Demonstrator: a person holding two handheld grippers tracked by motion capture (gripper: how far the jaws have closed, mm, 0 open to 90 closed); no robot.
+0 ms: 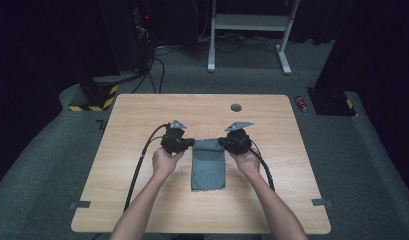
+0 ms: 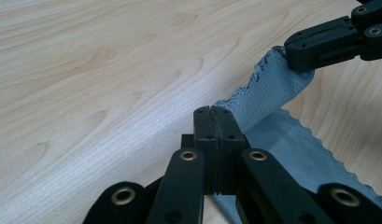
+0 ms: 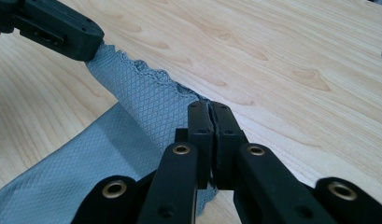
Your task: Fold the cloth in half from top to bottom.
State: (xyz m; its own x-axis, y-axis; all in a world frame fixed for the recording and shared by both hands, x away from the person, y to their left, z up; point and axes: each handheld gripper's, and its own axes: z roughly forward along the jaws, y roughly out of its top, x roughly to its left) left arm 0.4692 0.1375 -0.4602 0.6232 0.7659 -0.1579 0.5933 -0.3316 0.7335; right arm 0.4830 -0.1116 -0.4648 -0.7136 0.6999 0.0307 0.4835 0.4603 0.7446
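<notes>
Pinching the far corners of the grey cloth [image 1: 208, 165], the left gripper [image 2: 212, 122] and right gripper [image 3: 209, 116] are both clamped on its edge. Keeping the edge taut and level above the bench [image 1: 142, 115] should give a cleaner fold, I judge.

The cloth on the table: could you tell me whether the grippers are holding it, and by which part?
Yes. Each gripper is shut on a far corner of the cloth: left gripper, right gripper.

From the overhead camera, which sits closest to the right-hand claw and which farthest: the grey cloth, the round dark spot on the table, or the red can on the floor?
1. Grey cloth: in the right claw itself, at its far edge.
2. Round dark spot: on the table, beyond the claw.
3. Red can: on the floor, off the table's far right corner.
</notes>
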